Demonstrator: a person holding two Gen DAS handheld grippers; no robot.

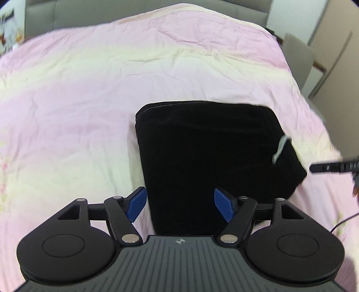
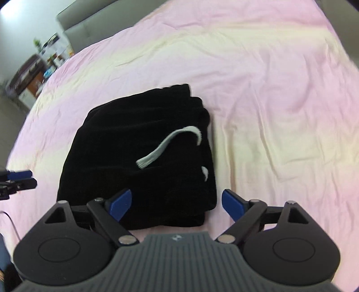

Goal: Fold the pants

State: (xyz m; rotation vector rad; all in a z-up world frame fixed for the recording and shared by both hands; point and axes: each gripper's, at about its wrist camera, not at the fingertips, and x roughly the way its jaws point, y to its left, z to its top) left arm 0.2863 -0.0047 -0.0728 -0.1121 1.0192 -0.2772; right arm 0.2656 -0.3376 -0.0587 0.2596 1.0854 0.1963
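The black pants (image 1: 202,152) lie folded into a thick rectangular stack on the pink and cream bedspread (image 1: 89,89). A white drawstring (image 2: 170,143) curls across the top of the pants (image 2: 139,161). My left gripper (image 1: 179,205) is open and empty, just above the near edge of the stack. My right gripper (image 2: 176,204) is open and empty, hovering over the stack's near right corner. The right gripper's tip (image 1: 332,167) shows at the right edge of the left wrist view; the left gripper (image 2: 18,178) shows at the left edge of the right wrist view.
The bedspread (image 2: 269,101) spreads wide around the pants. A grey headboard (image 1: 89,13) stands at the far end. A cluttered dark cabinet (image 2: 29,74) stands beyond the bed's far left. A chair (image 1: 298,58) and a door stand at the bed's right.
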